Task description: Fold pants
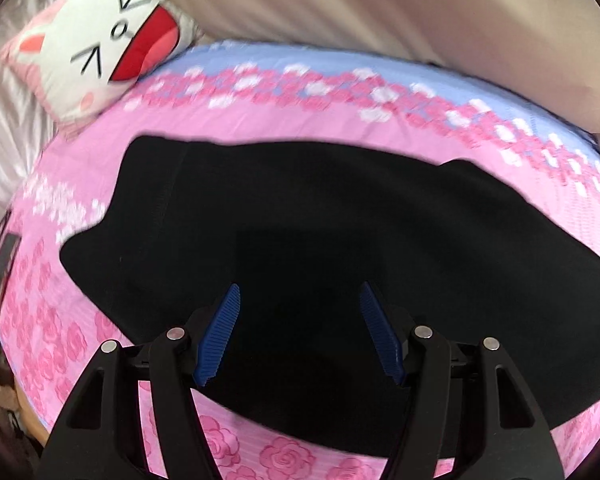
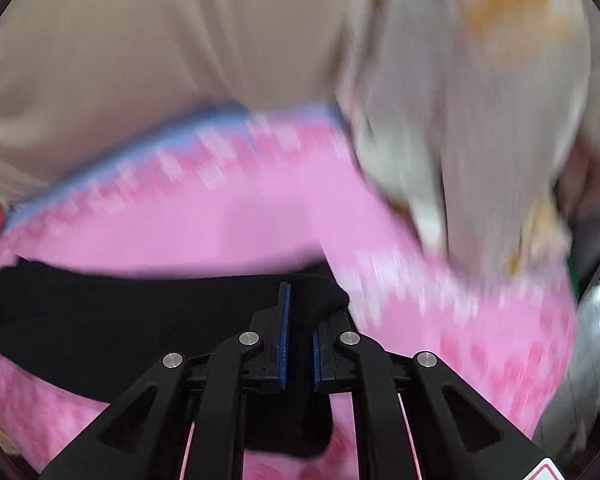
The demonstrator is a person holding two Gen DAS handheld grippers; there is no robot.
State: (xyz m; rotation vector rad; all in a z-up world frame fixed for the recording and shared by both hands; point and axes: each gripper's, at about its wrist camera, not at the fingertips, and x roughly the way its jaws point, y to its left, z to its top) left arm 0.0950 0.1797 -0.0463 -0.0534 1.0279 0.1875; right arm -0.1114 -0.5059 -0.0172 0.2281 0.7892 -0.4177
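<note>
Black pants [image 1: 300,216] lie spread flat on a bed, over a pink rose-print sheet [image 1: 80,344] with a blue band along its far edge. The cloth runs wide from left to right and takes up most of the middle of the sheet.

Left tongs [image 1: 300,292]: spread well apart, blue ribbed pads [image 1: 220,336] on either side, nothing between them. They hang over the near part of the pants; whether the tips touch the cloth cannot be told.

Right tongs [image 2: 298,320]: drawn nearly together, with a bunched fold of the black fabric [image 2: 320,304] caught between the blue pads. A strip of the same cloth hangs down between the tong arms on the near side. From this view the rest of the pants stretches away to the left as a dark band on the sheet. This view is blurred.

Far left, at the head of the sheet, a pink-and-white cat-face cushion [image 1: 100,44] rests against pale satin fabric [image 1: 8,120]. A beige drape [image 1: 380,12] fills the far side. To the far right, a grey-white cloth with an orange patch [image 2: 480,120], too smeared to identify.
</note>
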